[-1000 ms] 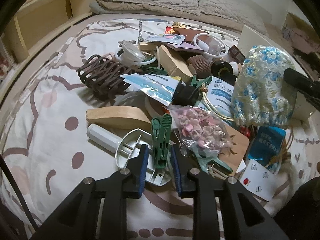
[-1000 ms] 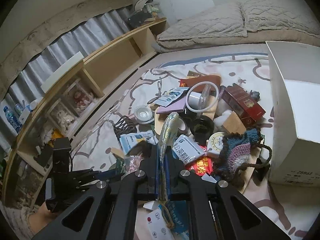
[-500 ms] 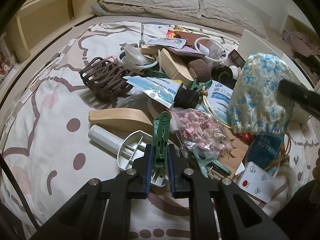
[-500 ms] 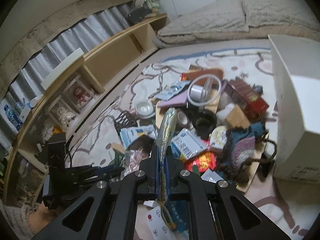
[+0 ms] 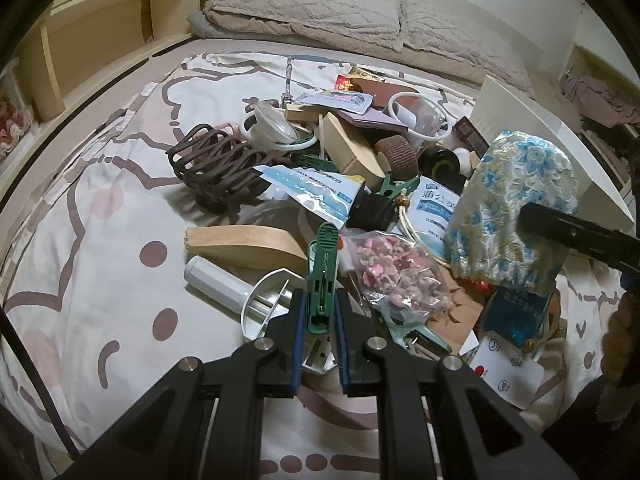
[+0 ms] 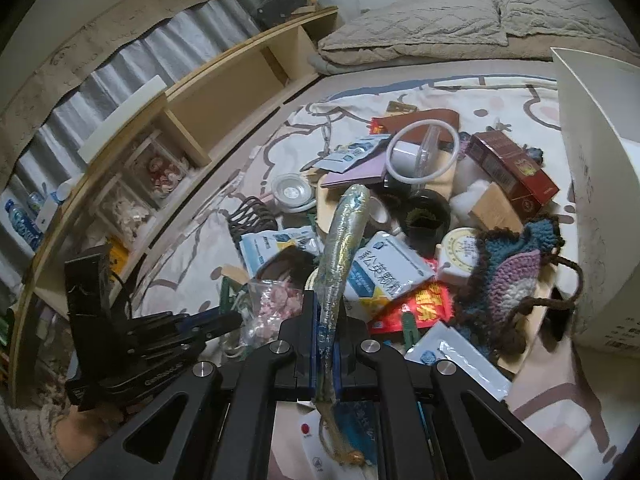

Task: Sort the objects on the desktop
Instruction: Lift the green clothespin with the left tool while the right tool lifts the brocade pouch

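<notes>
From the left wrist camera, the left gripper [image 5: 320,320] is clenched on a green clothes peg [image 5: 322,276] — its blue pads press both sides of the peg's lower end, and the ridged tip sticks up and away from the fingers. The peg sits at the near edge of a heap of clutter on a patterned bedspread [image 5: 100,200], just above a white plastic piece [image 5: 268,300] and beside a clear bag of pink bits [image 5: 396,276]. A brown wire holder [image 5: 216,168] lies farther back on the left. At the right, a floral brocade pouch [image 5: 516,208] hangs upright above the pile, pinched by a dark finger.

From the right wrist camera, the right gripper [image 6: 324,344] grips that same pouch [image 6: 340,264] edge-on — a thin shimmering strip between its closed pads, with its cord dangling below. The left gripper [image 6: 216,322] reaches in low from the left. A knitted pouch [image 6: 516,272] lies by a white box [image 6: 596,200].
</notes>
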Motion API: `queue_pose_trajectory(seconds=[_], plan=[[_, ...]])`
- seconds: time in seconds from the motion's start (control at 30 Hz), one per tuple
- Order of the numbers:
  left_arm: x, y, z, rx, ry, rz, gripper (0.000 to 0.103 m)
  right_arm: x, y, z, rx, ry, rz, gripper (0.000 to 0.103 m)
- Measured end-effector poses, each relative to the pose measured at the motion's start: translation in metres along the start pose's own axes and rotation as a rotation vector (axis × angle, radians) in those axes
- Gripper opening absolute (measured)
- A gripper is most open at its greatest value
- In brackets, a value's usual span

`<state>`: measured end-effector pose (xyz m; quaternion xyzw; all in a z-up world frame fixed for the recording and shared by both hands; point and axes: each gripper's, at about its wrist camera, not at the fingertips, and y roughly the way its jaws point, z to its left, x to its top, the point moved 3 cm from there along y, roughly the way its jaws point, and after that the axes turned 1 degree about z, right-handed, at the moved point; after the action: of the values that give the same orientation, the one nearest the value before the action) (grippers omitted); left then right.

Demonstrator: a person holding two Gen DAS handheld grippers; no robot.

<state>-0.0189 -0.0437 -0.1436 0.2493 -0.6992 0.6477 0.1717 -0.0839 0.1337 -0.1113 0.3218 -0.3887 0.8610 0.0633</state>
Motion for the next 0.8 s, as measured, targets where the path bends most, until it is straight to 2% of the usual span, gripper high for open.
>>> queue_pose_trajectory(seconds=[0.27,0.8], plan=[[0.0,-0.005,0.0,-0.001,0.002,-0.021,0.014,-0.002,0.006,0.002,-0.015,-0.018,0.012,0.007],[-0.003,-0.021,0.003,0.017,-0.006,-0.056,0.014,0.009,-0.035,0.013,-0.084,-0.051,-0.134,0.004]])
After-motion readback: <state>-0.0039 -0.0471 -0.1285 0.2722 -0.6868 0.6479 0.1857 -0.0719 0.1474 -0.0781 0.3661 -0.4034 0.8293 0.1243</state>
